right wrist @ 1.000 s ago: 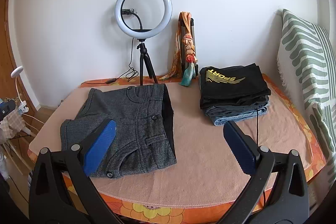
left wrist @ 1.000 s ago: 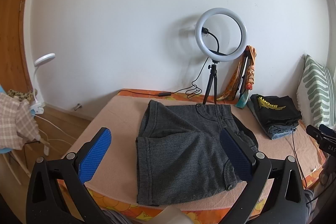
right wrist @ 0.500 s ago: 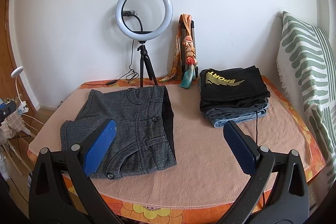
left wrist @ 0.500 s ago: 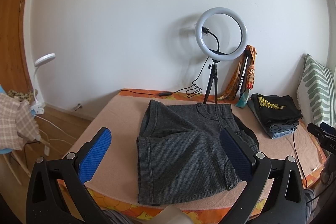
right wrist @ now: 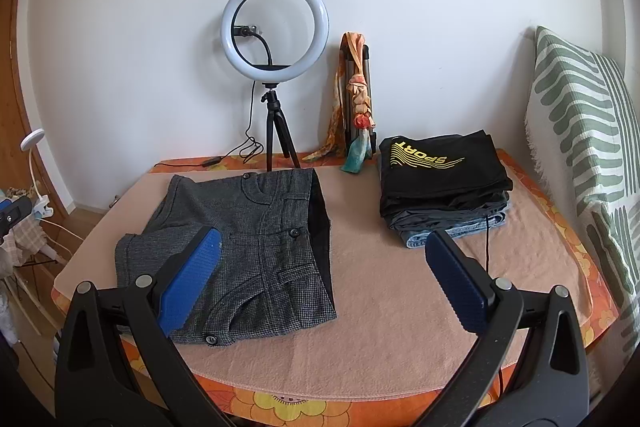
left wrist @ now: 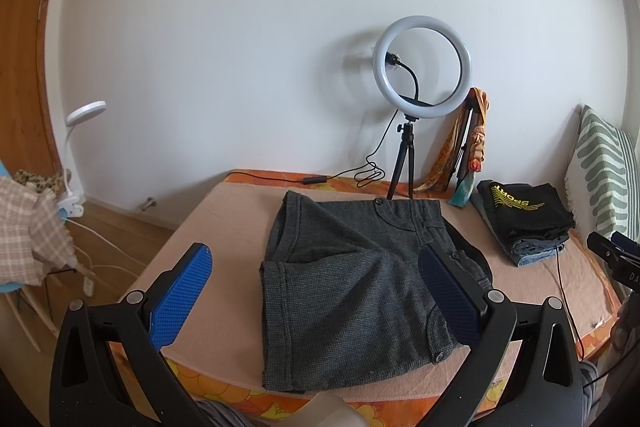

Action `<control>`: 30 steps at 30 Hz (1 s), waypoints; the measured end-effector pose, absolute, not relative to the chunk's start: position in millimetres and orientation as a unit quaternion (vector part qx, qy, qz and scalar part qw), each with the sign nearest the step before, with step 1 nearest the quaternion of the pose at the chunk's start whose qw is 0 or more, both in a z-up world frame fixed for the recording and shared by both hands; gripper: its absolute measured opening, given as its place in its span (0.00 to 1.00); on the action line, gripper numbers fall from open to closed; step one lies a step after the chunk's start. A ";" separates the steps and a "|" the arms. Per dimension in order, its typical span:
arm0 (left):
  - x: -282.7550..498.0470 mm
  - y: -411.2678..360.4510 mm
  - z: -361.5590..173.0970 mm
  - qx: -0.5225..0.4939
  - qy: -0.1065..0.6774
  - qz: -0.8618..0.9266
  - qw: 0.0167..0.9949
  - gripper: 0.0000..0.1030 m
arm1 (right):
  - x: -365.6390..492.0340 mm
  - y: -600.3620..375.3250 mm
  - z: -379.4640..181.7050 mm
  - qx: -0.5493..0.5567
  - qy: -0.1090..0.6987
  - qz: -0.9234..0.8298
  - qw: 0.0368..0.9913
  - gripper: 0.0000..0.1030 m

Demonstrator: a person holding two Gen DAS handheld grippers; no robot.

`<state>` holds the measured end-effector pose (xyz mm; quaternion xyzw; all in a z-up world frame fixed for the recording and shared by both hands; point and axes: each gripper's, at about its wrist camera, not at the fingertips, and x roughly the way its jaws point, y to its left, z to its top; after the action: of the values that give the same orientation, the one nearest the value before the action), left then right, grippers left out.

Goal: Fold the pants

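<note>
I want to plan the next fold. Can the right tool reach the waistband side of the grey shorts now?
Probably yes. The right tool is open and empty, and nothing lies between it and the grey shorts.

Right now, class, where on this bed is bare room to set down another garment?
The widest bare patch of peach blanket lies between the grey shorts and the folded clothes stack, toward the near edge. A narrower strip runs left of the shorts. The wall end is crowded by ring light tripod and scarf.
</note>
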<state>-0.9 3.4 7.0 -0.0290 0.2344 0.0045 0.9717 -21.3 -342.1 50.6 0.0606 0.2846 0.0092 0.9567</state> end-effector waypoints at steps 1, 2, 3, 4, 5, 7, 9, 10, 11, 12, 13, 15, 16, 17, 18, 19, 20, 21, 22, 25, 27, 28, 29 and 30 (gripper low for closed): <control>-1.0 3.2 6.9 -0.029 0.234 0.005 0.972 1.00 | -21.2 -342.3 50.8 0.061 0.285 0.009 0.957 1.00; -0.9 3.2 6.9 -0.029 0.235 0.004 0.972 1.00 | -21.8 -342.2 50.5 0.061 0.284 0.009 0.957 1.00; -0.2 3.2 7.1 -0.029 0.235 0.004 0.972 1.00 | -21.8 -342.0 50.6 0.061 0.284 0.009 0.957 1.00; 0.1 3.1 7.3 -0.029 0.235 0.004 0.972 1.00 | -21.7 -342.0 50.8 0.060 0.284 0.008 0.957 1.00; 0.6 3.2 7.4 -0.029 0.235 0.004 0.972 1.00 | -21.6 -342.1 50.8 0.060 0.284 0.007 0.957 1.00; -0.2 3.2 7.0 -0.029 0.235 0.004 0.972 1.00 | -21.6 -342.4 50.8 0.060 0.284 0.005 0.957 1.00; 0.2 3.1 7.0 -0.029 0.235 0.005 0.971 1.00 | -21.9 -342.5 50.6 0.060 0.283 0.003 0.957 1.00; -0.3 3.1 6.5 -0.029 0.235 0.005 0.971 1.00 | -21.5 -342.7 50.6 0.060 0.283 0.001 0.957 1.00; -0.1 3.0 6.3 -0.030 0.236 0.005 0.971 1.00 | -21.5 -342.8 50.5 0.059 0.283 -0.002 0.957 1.00; 0.1 2.9 6.1 -0.030 0.236 0.005 0.971 1.00 | -22.1 -343.0 50.5 0.058 0.282 -0.005 0.958 1.00; -0.4 2.2 4.9 -0.029 0.236 0.005 0.971 1.00 | -22.7 -343.2 50.5 0.057 0.280 -0.009 0.958 1.00; 0.2 1.8 4.4 -0.030 0.237 0.004 0.971 1.00 | -23.6 -343.8 50.7 0.054 0.278 -0.018 0.959 1.00; 0.4 2.0 3.6 -0.030 0.237 0.004 0.971 1.00 | -23.9 -343.6 50.9 0.052 0.276 -0.023 0.959 1.00; 0.7 2.1 3.3 -0.029 0.238 0.004 0.971 1.00 | -24.1 -343.6 51.1 0.050 0.275 -0.029 0.960 1.00; 0.9 2.3 3.1 -0.029 0.238 0.003 0.971 1.00 | -24.3 -343.9 51.3 0.048 0.274 -0.034 0.960 1.00; 1.3 2.0 2.6 -0.029 0.239 0.003 0.971 1.00 | -24.2 -344.2 51.4 0.047 0.273 -0.038 0.960 1.00; 1.4 2.0 2.4 -0.029 0.239 0.003 0.971 1.00 | -23.7 -344.7 51.5 0.046 0.273 -0.041 0.960 1.00; 1.3 1.9 2.3 -0.029 0.239 0.003 0.971 1.00 | -23.5 -345.3 51.3 0.047 0.274 -0.042 0.960 1.00; 1.3 1.8 2.3 -0.029 0.239 0.003 0.971 1.00 | -23.5 -346.2 51.1 0.049 0.274 -0.043 0.960 1.00; 1.2 1.8 2.2 -0.028 0.238 0.003 0.971 1.00 | -23.3 -348.0 50.2 0.052 0.275 -0.045 0.959 1.00; 2.4 1.6 1.8 -0.028 0.240 0.003 0.970 1.00 | -22.9 -349.0 49.3 0.054 0.275 -0.047 0.959 1.00; 2.8 1.8 1.5 -0.028 0.240 0.003 0.970 1.00 | -22.9 -349.7 49.1 0.055 0.275 -0.047 0.959 1.00; 3.4 1.3 1.3 -0.028 0.241 0.003 0.970 1.00 | -23.0 -350.4 49.0 0.056 0.275 -0.048 0.959 1.00; 3.8 1.0 1.0 -0.028 0.241 0.003 0.970 1.00 | -23.8 -350.5 48.9 0.056 0.274 -0.049 0.959 1.00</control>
<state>3.8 1.0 1.0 -0.0277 0.2411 0.0032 0.9701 -23.8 -350.5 48.9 0.0565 0.2741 -0.0487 0.9588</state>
